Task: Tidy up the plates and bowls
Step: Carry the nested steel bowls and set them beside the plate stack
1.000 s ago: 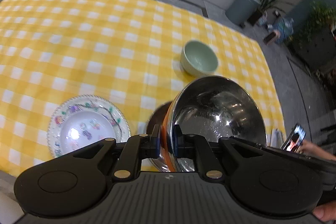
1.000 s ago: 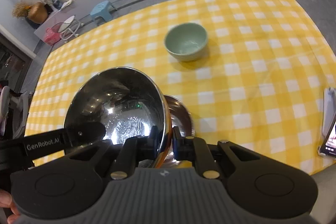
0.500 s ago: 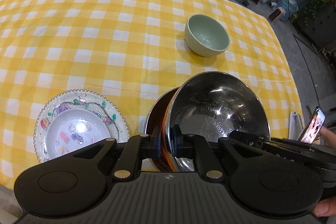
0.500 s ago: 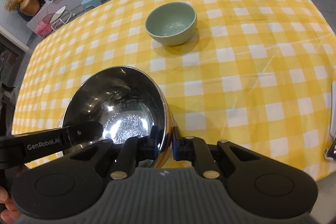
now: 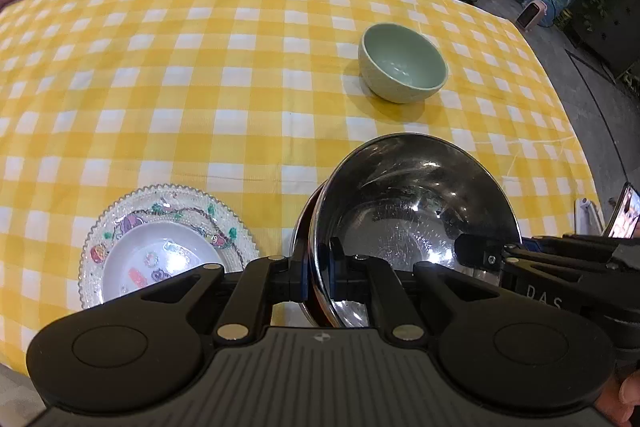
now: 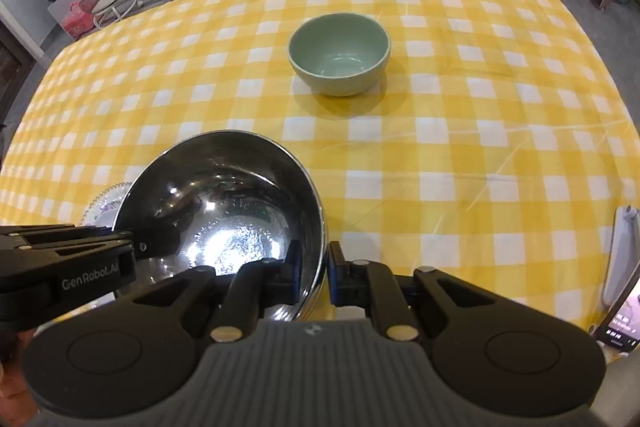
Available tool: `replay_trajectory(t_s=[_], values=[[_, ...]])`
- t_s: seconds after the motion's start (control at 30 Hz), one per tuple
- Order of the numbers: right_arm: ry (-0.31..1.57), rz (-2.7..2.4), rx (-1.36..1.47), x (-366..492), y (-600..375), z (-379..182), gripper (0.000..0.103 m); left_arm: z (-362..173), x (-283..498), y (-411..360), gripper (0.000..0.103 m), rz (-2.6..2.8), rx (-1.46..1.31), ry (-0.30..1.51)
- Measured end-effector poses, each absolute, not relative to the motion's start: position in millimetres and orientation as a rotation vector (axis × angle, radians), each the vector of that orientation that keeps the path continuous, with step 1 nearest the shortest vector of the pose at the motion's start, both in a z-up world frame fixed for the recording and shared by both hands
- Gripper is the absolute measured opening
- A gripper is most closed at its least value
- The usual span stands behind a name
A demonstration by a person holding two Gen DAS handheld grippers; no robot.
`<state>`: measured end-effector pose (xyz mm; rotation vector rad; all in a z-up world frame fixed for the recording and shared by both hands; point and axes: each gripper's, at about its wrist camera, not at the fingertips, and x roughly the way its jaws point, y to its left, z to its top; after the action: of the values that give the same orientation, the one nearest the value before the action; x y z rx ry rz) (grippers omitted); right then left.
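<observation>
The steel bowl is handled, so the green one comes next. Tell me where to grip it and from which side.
Pinch the rim of the green bowl, one finger inside and one outside, coming down from above on its near edge. It stands upright and open on the checked tablecloth with nothing beside it; the rounded wall gives no flat hold.

From the left wrist view, the steel bowl (image 5: 416, 219) sits at 5 o'clock on the tablecloth (image 5: 200, 87), nested in another bowl (image 5: 306, 247) whose rim shows at its 9 o'clock; the patterned plate (image 5: 168, 227) lies at 7 o'clock, just beside them; the ceramic bowl (image 5: 402, 63) stands well apart at 1 o'clock; a phone (image 5: 624, 213) stands at 4 o'clock by the cloth's edge.
</observation>
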<state>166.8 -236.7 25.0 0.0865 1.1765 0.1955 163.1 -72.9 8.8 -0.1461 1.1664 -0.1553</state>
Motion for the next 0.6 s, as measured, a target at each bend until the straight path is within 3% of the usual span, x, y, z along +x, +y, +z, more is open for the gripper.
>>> replay_trajectory(t_s=[0.4, 0.43, 0.5, 0.6], values=[[1.162, 0.177, 0.074, 167.2, -236.6, 29.8, 0.008, 16.2, 161.4, -81.0, 0.011, -0.200, -0.027, 1.144], [1.162, 0.171, 0.064, 166.8, -236.1, 29.8, 0.004, 16.9, 161.3, -82.8, 0.014, -0.202, -0.009, 1.144], [1.166, 0.174, 0.065, 167.3, -237.2, 29.1, 0.004, 19.1, 161.6, -84.3, 0.014, -0.210, 0.016, 1.146], [1.178, 0.187, 0.081, 167.7, -238.0, 27.2, 0.005, 23.7, 161.9, -85.6, 0.024, -0.204, 0.074, 1.128]])
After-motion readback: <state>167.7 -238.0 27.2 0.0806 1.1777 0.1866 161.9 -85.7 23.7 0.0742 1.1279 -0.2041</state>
